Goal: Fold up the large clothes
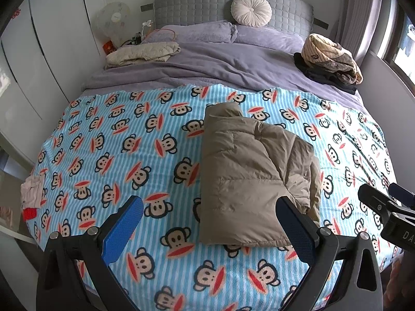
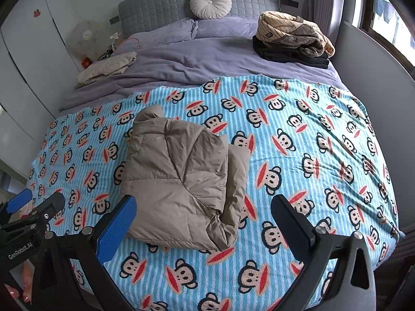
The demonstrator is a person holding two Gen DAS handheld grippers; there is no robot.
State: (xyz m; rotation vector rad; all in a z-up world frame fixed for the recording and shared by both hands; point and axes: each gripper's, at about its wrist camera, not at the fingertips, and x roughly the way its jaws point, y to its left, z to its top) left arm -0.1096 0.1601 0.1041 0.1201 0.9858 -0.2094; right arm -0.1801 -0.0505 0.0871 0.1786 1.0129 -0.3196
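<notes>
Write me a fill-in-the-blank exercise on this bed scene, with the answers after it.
1. The folded tan puffer jacket lies on a blue striped blanket printed with cartoon ____ faces.
2. Both the left gripper and the right gripper are ____, holding nothing.
3. The round white cushion leans against the grey ____.
4. A striped cap sits on the pile of clothes near the ____ side of the bed.

Answers: monkey; open; headboard; window
</notes>
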